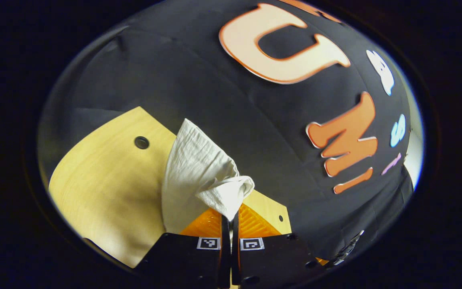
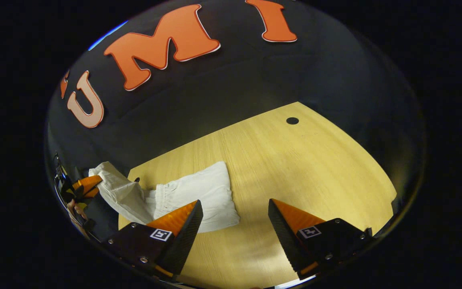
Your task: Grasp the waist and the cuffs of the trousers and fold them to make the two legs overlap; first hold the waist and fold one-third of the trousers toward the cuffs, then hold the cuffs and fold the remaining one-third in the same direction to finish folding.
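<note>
**Left claw lifted one end of the trousers; right claw stood released**

In the left gripper view, the left claw [image 1: 229, 218] was clenched on a bunched end of the white trousers [image 1: 199, 176]. Its two fingers stood almost together, with a fold of cloth pinched between their tips. From that pinch the cloth rose a little, then hung down and away toward the bench [image 1: 102, 184], draping over its pale wood. Whether the held end was waist or cuffs I could not tell. A round hole [image 1: 141, 142] showed in the bench top, just left of the cloth, and the black booth wall [image 1: 199, 88] stood behind it.

In the right gripper view, the right claw [image 2: 235, 214] was released, its fingers wide apart and nothing between them. It hovered over the bench [image 2: 295, 168], with bare wood in the gap. The trousers [image 2: 199, 196] lay just beyond its left finger: one part flat on the bench, with a gathered band across it, the other part drawn up off the surface toward the left edge of the view. There the left claw [image 2: 88, 184] gripped the raised end, with a bit of a hand [image 2: 74, 208] below it. A second hole [image 2: 292, 120] marked the far side of the bench, well apart from the trousers.
</note>
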A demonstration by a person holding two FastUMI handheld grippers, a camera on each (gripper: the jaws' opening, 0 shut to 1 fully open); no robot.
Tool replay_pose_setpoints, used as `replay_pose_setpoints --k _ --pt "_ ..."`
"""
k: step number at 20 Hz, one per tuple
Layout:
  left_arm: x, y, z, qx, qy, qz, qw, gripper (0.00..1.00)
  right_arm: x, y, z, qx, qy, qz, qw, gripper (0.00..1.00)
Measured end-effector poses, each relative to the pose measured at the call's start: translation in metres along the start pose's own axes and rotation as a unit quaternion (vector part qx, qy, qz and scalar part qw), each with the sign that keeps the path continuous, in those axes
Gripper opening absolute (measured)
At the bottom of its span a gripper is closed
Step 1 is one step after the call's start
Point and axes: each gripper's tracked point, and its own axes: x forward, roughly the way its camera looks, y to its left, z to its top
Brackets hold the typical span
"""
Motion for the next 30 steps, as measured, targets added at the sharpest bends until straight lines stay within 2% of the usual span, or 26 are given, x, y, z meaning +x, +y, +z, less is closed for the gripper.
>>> replay_pose_setpoints --k 9,13,16,20,22,23,26,27,28,30 --pt "0.093 -0.111 -0.104 0.06 0.091 -0.038 0.993 0.05 -0.01 -0.047 0.001 0.022 -0.003 0.007 1.0 0.99" --pt "0.125 -0.126 -0.157 0.091 0.131 -0.019 0.987 0.05 -0.013 -0.068 -0.01 0.025 0.005 0.01 1.0 0.99" --pt "0.139 -0.13 -0.193 0.1 0.162 0.009 0.982 0.05 -0.013 -0.081 -0.014 0.04 0.011 0.011 0.999 0.98" --pt "0.149 -0.125 -0.219 0.118 0.208 0.05 0.97 0.05 -0.013 -0.099 -0.024 0.046 0.019 0.006 0.999 0.99" --pt "0.146 -0.129 -0.222 0.124 0.235 0.054 0.963 0.12 -0.015 -0.102 -0.027 0.047 0.023 0.008 0.999 0.99" --pt "0.148 -0.133 -0.225 0.123 0.242 0.052 0.961 0.09 -0.016 -0.102 -0.025 0.047 0.022 0.009 0.999 0.99" --pt "0.135 -0.148 -0.246 0.133 0.252 0.037 0.958 1.0 -0.019 -0.098 -0.022 0.036 0.017 0.014 0.999 0.99" --pt "0.131 -0.152 -0.25 0.153 0.248 0.039 0.956 0.97 -0.02 -0.096 -0.02 0.031 0.015 0.017 0.999 0.99" --pt "0.128 -0.153 -0.25 0.176 0.241 0.04 0.954 1.0 -0.021 -0.092 -0.017 0.026 0.012 0.02 0.999 0.99" --pt "0.112 -0.161 -0.241 0.214 0.222 0.036 0.95 0.99 -0.024 -0.085 -0.012 0.016 0.005 0.027 0.999 0.99"
